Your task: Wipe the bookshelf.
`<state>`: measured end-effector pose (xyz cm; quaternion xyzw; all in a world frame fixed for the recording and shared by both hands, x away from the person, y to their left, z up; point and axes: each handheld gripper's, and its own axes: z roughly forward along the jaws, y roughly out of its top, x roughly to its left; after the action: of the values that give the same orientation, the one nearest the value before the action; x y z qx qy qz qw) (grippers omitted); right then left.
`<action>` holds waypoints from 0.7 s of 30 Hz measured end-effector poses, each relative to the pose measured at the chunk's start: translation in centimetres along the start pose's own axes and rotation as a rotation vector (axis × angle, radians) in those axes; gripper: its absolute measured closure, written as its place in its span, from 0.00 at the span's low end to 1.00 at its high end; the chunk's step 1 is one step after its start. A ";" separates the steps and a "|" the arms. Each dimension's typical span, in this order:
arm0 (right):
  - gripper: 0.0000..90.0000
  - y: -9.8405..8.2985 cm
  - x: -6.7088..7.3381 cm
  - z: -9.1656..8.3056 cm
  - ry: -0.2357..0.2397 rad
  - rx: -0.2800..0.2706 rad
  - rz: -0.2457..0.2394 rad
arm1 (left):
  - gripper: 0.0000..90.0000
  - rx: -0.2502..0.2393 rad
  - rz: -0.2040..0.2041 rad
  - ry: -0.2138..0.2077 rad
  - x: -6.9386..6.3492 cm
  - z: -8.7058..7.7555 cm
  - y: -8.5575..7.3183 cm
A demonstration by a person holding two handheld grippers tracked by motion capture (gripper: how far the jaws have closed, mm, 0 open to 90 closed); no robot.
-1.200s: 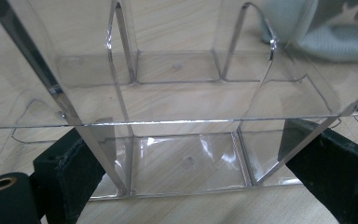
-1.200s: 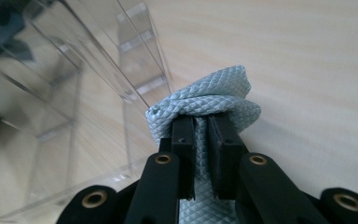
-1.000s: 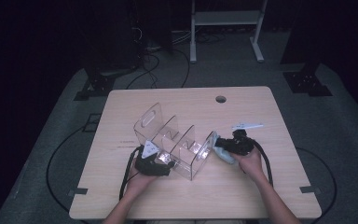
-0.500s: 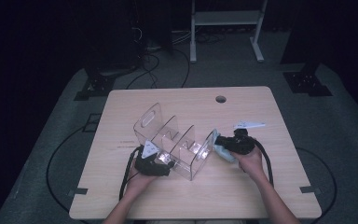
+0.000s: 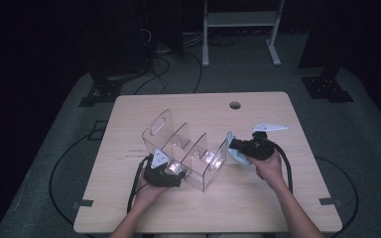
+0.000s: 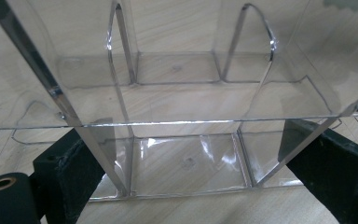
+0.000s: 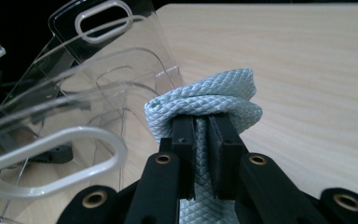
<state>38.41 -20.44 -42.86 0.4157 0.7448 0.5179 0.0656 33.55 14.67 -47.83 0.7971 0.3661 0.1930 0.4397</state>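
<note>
A clear plastic organizer (image 5: 186, 148) with several upright dividers and a handle slot stands in the middle of the wooden table (image 5: 178, 106). My left gripper (image 5: 174, 171) rests at its near left side. In the left gripper view its jaws (image 6: 196, 140) stand wide apart, seen through the organizer (image 6: 186, 93) walls, with nothing pinched. My right gripper (image 5: 238, 146) hovers just right of the organizer, shut on a folded pale blue woven cloth (image 5: 239, 157). In the right gripper view the cloth (image 7: 214, 100) bulges over the closed right gripper (image 7: 201, 123), with the organizer (image 7: 74, 107) close at the left.
A round cable hole (image 5: 235, 105) sits near the table's far edge. Black cables (image 5: 287, 171) trail from both grippers across the tabletop. A white-legged frame (image 5: 206, 44) stands on the dark floor behind the table. Bare wood lies to the right and near side.
My right gripper has lifted slightly with the cloth still in it, beside the organizer's right end. The left gripper and organizer have not moved.
</note>
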 end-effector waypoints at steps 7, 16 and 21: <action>0.91 0.9 0.6 -1.1 0.034 -0.030 0.024 | 0.08 -0.002 -0.002 0.000 0.0 0.0 0.0; 0.91 2.3 2.8 -2.0 0.065 -0.041 -0.052 | 0.08 0.003 0.000 0.007 -0.1 0.0 0.1; 0.91 3.3 2.0 -1.7 0.022 -0.004 -0.048 | 0.08 0.002 0.003 0.013 -0.1 0.0 0.1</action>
<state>38.06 -19.91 -38.70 0.3919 0.7542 0.5221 0.0707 33.51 14.53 -47.71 0.7969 0.3680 0.1985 0.4360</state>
